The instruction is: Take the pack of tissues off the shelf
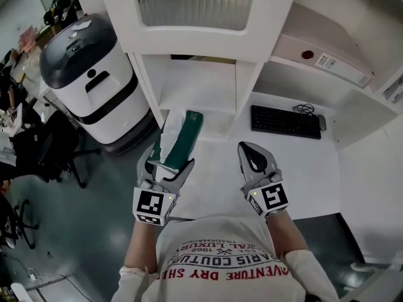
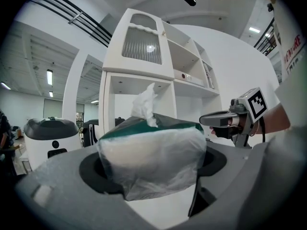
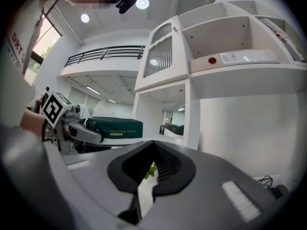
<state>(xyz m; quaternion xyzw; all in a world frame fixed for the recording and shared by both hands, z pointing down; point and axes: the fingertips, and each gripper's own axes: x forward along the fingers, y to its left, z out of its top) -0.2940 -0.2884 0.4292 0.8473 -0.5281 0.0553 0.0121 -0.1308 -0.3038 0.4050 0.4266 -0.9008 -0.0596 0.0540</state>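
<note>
The pack of tissues (image 1: 183, 136) is a green-topped soft pack in clear wrap, with a white tissue sticking out of its top. My left gripper (image 1: 169, 164) is shut on it, and the pack hangs in the air in front of the white shelf unit (image 1: 196, 88), clear of the open lower compartment. In the left gripper view the pack (image 2: 149, 153) fills the space between the jaws. My right gripper (image 1: 252, 152) is held beside it over the desk, jaws together with nothing between them. The right gripper view shows the pack (image 3: 115, 126) off to its left.
A white desk (image 1: 302, 168) carries a black keyboard (image 1: 285, 121) and a mouse (image 1: 322, 123). A long white box (image 1: 322, 60) lies on a higher shelf. A grey-and-white machine (image 1: 88, 68) stands on the floor to the left, with office chairs (image 1: 53, 150) beyond it.
</note>
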